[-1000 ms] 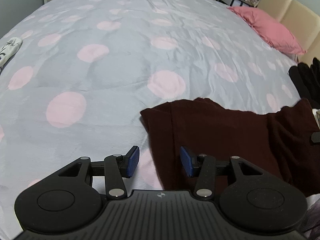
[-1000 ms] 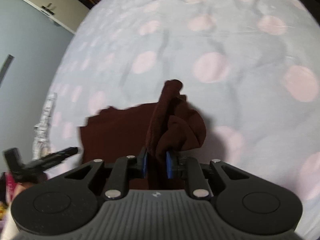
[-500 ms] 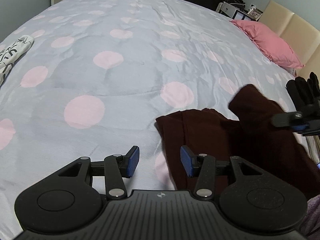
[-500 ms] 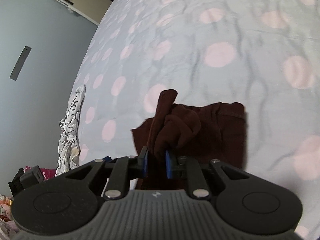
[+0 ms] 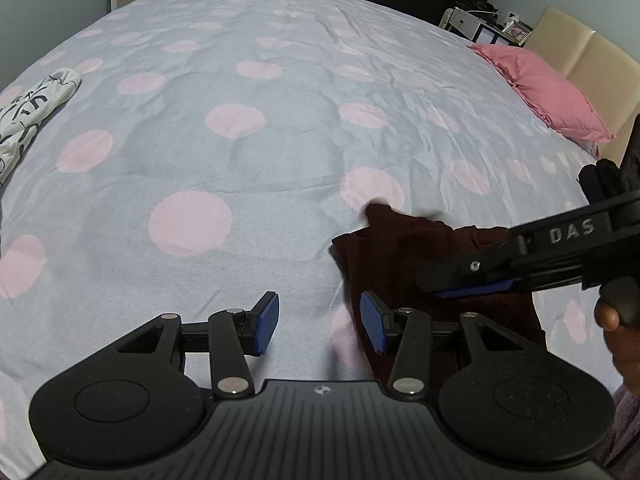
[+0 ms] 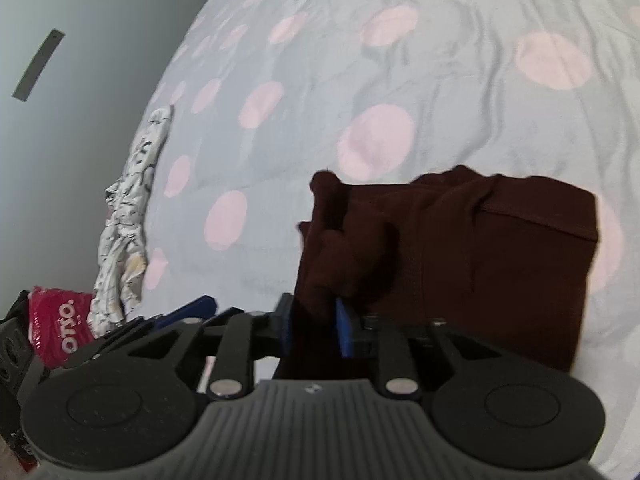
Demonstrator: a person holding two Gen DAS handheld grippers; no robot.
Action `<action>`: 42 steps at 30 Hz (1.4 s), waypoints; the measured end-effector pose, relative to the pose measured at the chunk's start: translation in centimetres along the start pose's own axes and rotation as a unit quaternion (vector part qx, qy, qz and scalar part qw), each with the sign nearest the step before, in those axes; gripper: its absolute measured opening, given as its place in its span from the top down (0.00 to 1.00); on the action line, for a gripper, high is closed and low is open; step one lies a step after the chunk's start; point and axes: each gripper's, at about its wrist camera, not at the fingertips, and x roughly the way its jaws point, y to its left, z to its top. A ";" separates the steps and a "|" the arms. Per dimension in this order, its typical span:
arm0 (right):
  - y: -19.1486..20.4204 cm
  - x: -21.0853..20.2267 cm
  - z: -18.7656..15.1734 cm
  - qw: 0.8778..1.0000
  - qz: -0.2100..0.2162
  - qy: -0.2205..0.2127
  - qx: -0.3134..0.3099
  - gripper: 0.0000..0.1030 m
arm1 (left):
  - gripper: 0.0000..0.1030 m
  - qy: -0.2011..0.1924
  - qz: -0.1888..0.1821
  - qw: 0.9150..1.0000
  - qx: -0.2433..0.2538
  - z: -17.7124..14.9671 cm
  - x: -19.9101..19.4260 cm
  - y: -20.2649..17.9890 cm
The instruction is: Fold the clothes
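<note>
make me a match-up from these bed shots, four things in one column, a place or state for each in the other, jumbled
Things:
1. maroon garment
2. pink pillow
3. white printed cloth
4. left gripper

Places or states:
A. open, holding nothing
B. against the beige headboard
C. crumpled at the bed's far left edge
D. pinched between the right gripper's blue pads

Pairs: 1-D, 2-B, 3-C, 4-A
</note>
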 end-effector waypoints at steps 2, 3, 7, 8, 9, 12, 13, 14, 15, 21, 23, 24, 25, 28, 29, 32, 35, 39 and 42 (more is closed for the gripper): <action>0.3 -0.8 -0.1 1.000 -0.003 -0.009 -0.013 0.64 | 0.58 0.000 -0.003 1.000 -0.001 0.0 -0.1 -0.1; 0.5 -1.3 -0.1 1.000 -0.004 -0.014 -0.020 0.63 | 0.58 0.001 -0.006 1.000 0.001 -0.1 -0.1 -0.2; 0.1 -3.9 -0.6 0.998 -0.022 -0.038 -0.038 0.62 | 0.58 0.004 -0.020 1.000 0.013 -0.5 -0.3 -0.9; -0.4 -4.7 -0.8 0.998 -0.031 -0.045 -0.038 0.62 | 0.58 0.006 -0.024 1.000 0.018 -0.7 -0.3 -1.1; -0.9 -5.4 -1.1 0.997 -0.041 -0.052 -0.037 0.62 | 0.58 0.008 -0.029 0.999 0.022 -0.8 -0.4 -1.4; -2.6 -7.2 -2.1 0.996 -0.061 -0.061 -0.034 0.54 | 0.55 0.014 -0.055 0.998 0.032 -1.5 -0.5 -2.1; -3.3 -7.7 -2.5 0.995 -0.068 -0.062 -0.031 0.51 | 0.54 0.018 -0.058 0.998 0.027 -1.6 -0.2 -2.2; -4.0 -8.1 -3.0 0.995 -0.074 -0.063 -0.029 0.51 | 0.51 0.021 -0.060 0.998 0.022 -1.7 0.1 -2.2; -4.8 -8.5 -3.5 0.994 -0.079 -0.063 -0.026 0.51 | 0.50 0.025 -0.063 0.998 0.017 -1.8 0.4 -2.2; -8.6 -8.8 -6.6 0.995 -0.084 -0.058 -0.018 0.50 | 0.50 0.046 -0.075 0.996 -0.021 -2.1 2.5 -2.1; -9.2 -8.5 -7.1 0.995 -0.076 -0.057 -0.018 0.49 | 0.50 0.052 -0.082 0.995 -0.037 -2.0 3.5 -1.8; -9.5 -8.3 -7.2 0.996 -0.071 -0.055 -0.016 0.46 | 0.49 0.055 -0.087 0.994 -0.044 -2.0 4.0 -1.6; -9.9 -8.1 -7.3 0.996 -0.066 -0.054 -0.013 0.43 | 0.49 0.059 -0.092 0.993 -0.051 -1.9 4.5 -1.5; -10.8 -7.5 -7.2 0.997 -0.052 -0.053 -0.004 0.37 | 0.43 0.072 -0.105 0.989 -0.079 -2.1 6.2 -0.8; -11.1 -7.3 -7.1 0.998 -0.048 -0.051 0.000 0.37 | 0.42 0.074 -0.111 0.987 -0.087 -2.2 6.7 -0.6; -12.0 -6.4 -6.4 0.998 -0.030 -0.051 0.020 0.37 | 0.40 0.075 -0.120 0.986 -0.088 -2.1 7.5 -0.5; -12.8 -5.3 -5.7 0.998 -0.018 -0.045 0.036 0.37 | 0.40 0.079 -0.123 0.985 -0.092 -1.7 8.3 -0.8; -13.7 -3.8 -4.5 0.998 0.000 -0.043 0.056 0.37 | 0.40 0.083 -0.127 0.985 -0.088 -1.1 9.2 -1.3; -14.1 -2.9 -3.6 0.996 0.016 -0.039 0.074 0.37 | 0.43 0.080 -0.132 0.985 -0.082 -0.7 9.6 -1.6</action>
